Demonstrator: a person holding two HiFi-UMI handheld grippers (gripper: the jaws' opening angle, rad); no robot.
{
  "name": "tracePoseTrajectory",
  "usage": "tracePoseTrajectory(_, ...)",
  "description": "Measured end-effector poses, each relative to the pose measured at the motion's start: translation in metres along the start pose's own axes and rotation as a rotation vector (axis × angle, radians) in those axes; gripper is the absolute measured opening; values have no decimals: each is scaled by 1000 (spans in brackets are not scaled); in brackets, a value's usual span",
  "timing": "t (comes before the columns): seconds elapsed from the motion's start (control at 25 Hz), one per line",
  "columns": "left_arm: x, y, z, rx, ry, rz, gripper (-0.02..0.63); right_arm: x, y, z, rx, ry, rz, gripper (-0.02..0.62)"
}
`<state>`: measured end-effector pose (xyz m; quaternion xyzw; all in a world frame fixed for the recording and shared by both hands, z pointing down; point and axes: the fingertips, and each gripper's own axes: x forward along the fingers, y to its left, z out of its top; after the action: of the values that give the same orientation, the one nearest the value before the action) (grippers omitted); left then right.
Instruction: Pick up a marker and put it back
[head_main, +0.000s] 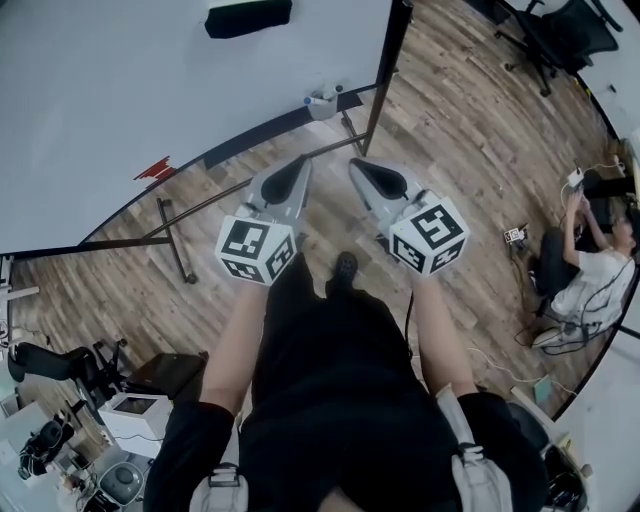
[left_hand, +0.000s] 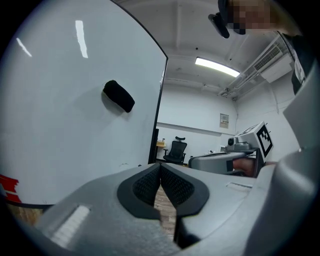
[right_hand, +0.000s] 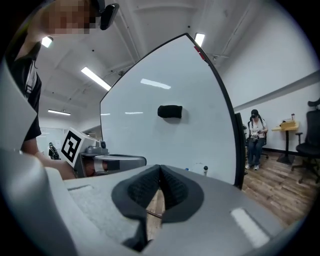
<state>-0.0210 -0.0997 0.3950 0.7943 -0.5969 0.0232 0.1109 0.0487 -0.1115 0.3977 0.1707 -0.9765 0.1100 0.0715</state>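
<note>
A whiteboard (head_main: 120, 90) on a wheeled stand fills the upper left of the head view. At the right end of its tray, a small cup holds markers (head_main: 322, 100); the same markers (right_hand: 205, 170) show small in the right gripper view. A black eraser (head_main: 248, 17) sticks to the board. My left gripper (head_main: 300, 168) and right gripper (head_main: 358, 166) hover side by side short of the tray, both pointing at the board. The left gripper (left_hand: 160, 167) is shut with its pads touching and nothing between them. The right gripper (right_hand: 160, 169) is shut and empty too.
The black stand legs (head_main: 175, 240) cross the wooden floor below the board. A person (head_main: 590, 270) sits on the floor at right among cables. An office chair (head_main: 550, 30) stands top right. Boxes and gear (head_main: 130, 410) crowd the lower left. A red mark (head_main: 155, 170) sits on the board's edge.
</note>
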Motion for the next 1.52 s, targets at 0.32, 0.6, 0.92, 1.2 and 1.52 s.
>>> tracePoseTrajectory(0.32,15,36,8,3,-7,-21,11,53,-30,-16,-21,87,-65,2)
tracePoseTrajectory(0.6,31,73,17,5,-1,-61,11,99,-53,-31,-85,198,-136,2)
tracePoseTrajectory(0.92,42,105,23,10,1,-98,11,138,-70,-49,-168,297,-202,71)
tracePoseTrajectory(1.2,49,119,22,11,14,-130,11,162,-81,-54,-220,332,-250,121)
tracePoseTrajectory(1.52,54,133,20,15,32,-152,11,183,-96,-62,-300,391,-312,155)
